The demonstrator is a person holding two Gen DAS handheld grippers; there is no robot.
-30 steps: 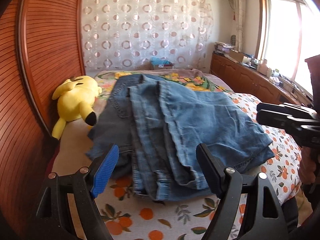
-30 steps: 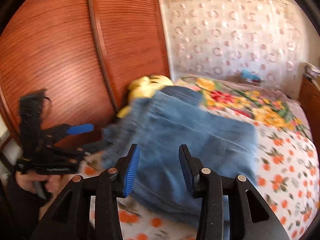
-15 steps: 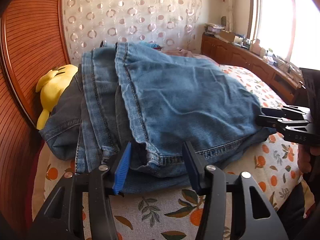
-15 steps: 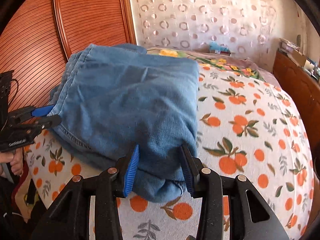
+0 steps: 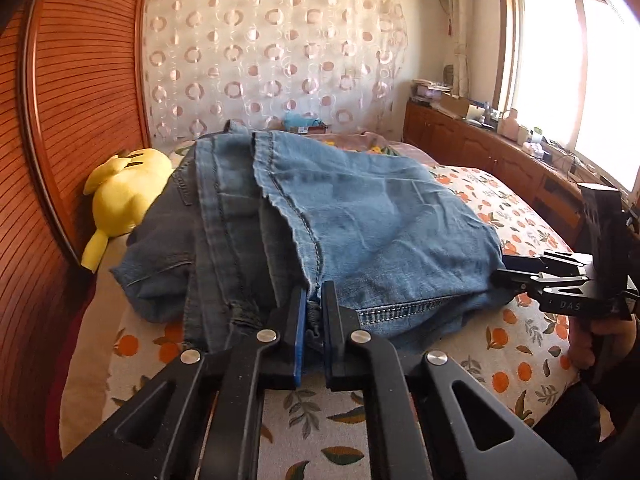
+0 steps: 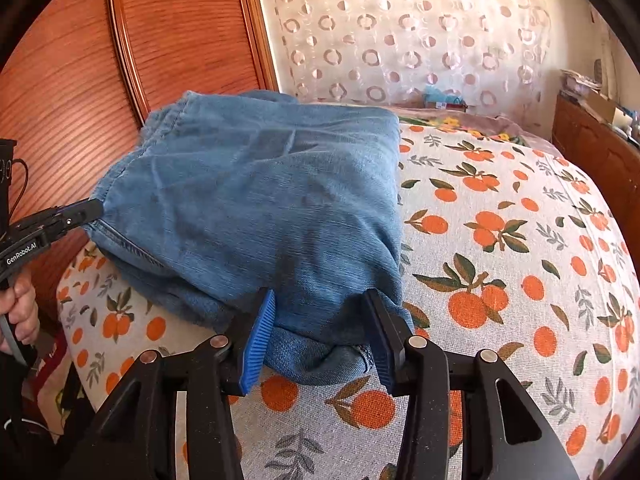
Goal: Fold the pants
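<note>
Both grippers' jaws bracket the folded jeans [image 5: 360, 216] hem.

I saw faded blue jeans [image 5: 360, 216] on a white bedspread [image 6: 520, 264] printed with oranges and green leaves. A yellow plush toy [image 5: 120, 188] lay by the reddish-brown ribbed headboard [image 5: 60, 120].

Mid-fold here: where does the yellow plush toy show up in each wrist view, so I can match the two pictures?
Left wrist view: yellow plush toy lies at left, against the wooden headboard, beside the jeans.
Right wrist view: not in it; the jeans pile fills that side.
Shared landmark: the circle-patterned curtain behind the bed.
</note>
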